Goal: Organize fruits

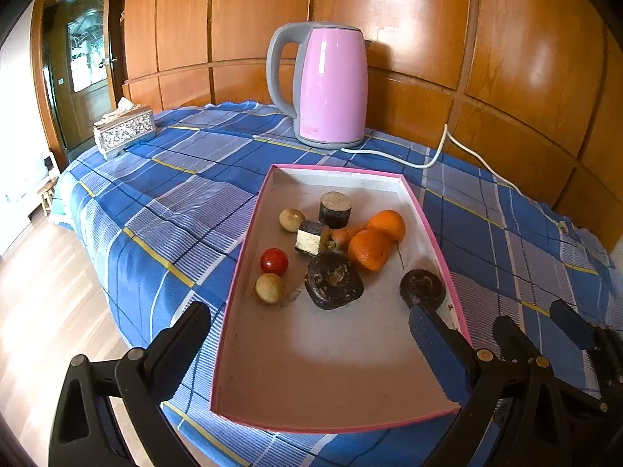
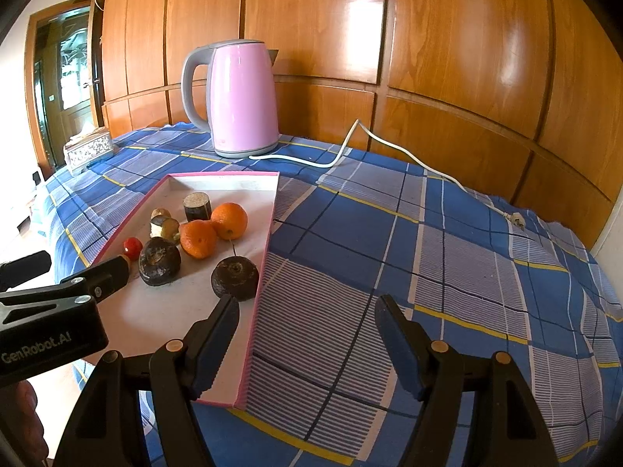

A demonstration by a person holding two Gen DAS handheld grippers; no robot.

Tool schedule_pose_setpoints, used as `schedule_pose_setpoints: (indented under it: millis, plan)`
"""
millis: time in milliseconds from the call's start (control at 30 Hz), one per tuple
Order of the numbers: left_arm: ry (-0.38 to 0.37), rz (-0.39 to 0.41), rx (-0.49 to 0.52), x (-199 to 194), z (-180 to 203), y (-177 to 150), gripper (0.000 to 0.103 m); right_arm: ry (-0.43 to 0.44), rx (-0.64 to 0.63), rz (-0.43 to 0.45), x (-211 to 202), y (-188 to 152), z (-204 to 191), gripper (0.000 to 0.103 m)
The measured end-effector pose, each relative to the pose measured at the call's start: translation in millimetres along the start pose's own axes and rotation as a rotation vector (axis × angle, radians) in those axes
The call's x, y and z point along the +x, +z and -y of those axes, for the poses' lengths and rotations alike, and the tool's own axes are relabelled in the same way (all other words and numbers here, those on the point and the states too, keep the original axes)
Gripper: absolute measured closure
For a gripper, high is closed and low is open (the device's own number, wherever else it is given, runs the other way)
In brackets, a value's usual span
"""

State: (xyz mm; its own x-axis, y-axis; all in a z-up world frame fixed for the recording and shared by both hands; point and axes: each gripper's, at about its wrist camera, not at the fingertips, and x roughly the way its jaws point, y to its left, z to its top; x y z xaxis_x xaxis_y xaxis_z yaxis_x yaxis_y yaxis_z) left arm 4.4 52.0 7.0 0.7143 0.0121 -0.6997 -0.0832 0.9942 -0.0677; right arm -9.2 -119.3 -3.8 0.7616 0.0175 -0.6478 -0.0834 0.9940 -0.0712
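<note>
A shallow pink-edged tray (image 1: 249, 233) lies on the blue plaid cloth (image 1: 163, 210) and holds all the fruit: two oranges (image 1: 370, 249) touching each other, a red fruit (image 1: 274, 261), two tan round fruits (image 1: 269, 288), two dark wrinkled fruits (image 1: 334, 279), a short dark cylinder (image 1: 335, 208) and a dark-skinned pale-faced chunk (image 1: 309, 238). A small orange item is wedged between the chunk and the oranges, too hidden to identify. The left gripper (image 1: 307, 330) hangs over the tray's near half with its jaws spread wide, holding nothing; its right finger tip sits just beside the smaller dark fruit near the tray's right wall, and contact cannot be judged. In the right wrist view that gripper's finger covers one tan fruit and part of the red one. The right gripper (image 2: 307, 334) is also wide apart and empty, straddling the tray's right wall, one finger over the tray floor, the other over the cloth. The near ends of both tools are cut off by the frame. A pink kettle (image 1: 331, 85) stands behind the tray, its white cord (image 1: 436, 155) trailing right across the cloth, and a patterned tissue box (image 1: 125, 132) sits at the far left.
</note>
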Motion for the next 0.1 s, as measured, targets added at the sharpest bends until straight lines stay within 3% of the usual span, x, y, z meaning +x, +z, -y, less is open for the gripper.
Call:
schedule_pose_setpoints:
  millis: [100]
  plan:
    - [-0.005,-0.006,0.004,1.2,0.0,0.0,0.0,0.006,-0.001,0.0,-0.1,-0.3,0.4,0.03]
